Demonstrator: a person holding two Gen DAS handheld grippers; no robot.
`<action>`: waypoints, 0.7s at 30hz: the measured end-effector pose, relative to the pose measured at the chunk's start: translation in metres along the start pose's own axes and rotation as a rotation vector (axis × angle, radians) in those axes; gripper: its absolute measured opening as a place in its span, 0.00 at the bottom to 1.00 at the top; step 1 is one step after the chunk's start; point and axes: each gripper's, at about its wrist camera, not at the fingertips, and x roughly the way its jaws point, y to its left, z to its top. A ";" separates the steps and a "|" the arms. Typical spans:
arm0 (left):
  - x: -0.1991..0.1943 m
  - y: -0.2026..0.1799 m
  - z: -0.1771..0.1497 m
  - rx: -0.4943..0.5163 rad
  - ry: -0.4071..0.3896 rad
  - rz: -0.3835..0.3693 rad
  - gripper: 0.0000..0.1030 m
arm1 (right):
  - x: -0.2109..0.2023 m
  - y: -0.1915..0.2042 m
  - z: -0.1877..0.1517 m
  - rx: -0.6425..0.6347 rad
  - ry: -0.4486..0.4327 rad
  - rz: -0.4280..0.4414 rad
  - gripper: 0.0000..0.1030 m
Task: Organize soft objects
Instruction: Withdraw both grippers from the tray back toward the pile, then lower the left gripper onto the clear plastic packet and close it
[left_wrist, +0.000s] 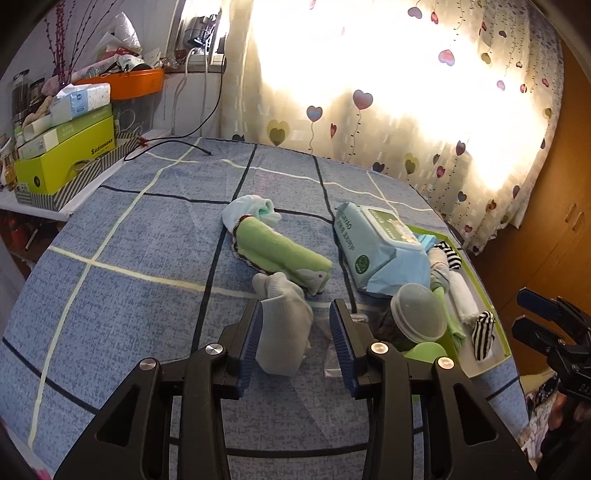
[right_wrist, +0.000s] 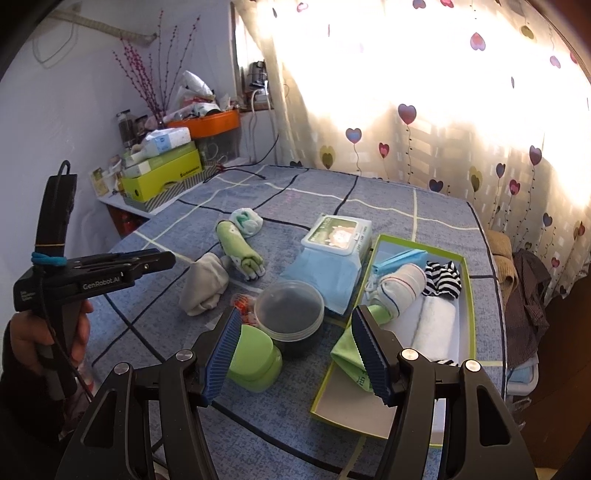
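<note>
The grey sock (left_wrist: 282, 325) lay bundled on the bed (left_wrist: 147, 240), near the front, between the spread fingers of my left gripper (left_wrist: 295, 345); one pad looked to brush its left side, the other stood clear, so I held nothing. Just beyond it lay the green roll (left_wrist: 282, 251) and a pale bundle (left_wrist: 247, 212), and to the right the wipes pack (left_wrist: 380, 247), a lidded tub (right_wrist: 290, 314) and the box (right_wrist: 467, 295) already holding a striped sock (right_wrist: 443, 278) and white roll (right_wrist: 436, 325). My right gripper (right_wrist: 295, 349) hovered over the tub and a green jar (right_wrist: 255, 360), fingers spread and empty.

I judged the risk to be the sock: loosely folded, it could unroll or slip if I pinched only its edge, or drag the green roll along. Swinging right, it might clip the tub.

The box's near corner was hidden behind my right fingers, and some small orange things (right_wrist: 243, 301) by the tub I could not identify.
</note>
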 end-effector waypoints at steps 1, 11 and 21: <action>0.002 0.001 -0.001 -0.002 0.006 0.000 0.38 | 0.001 0.002 0.000 -0.003 0.002 0.003 0.60; 0.021 0.009 -0.005 -0.011 0.050 -0.018 0.38 | 0.015 0.011 0.008 -0.028 0.022 0.019 0.60; 0.044 0.015 -0.007 -0.022 0.095 -0.031 0.40 | 0.028 0.021 0.012 -0.054 0.044 0.034 0.60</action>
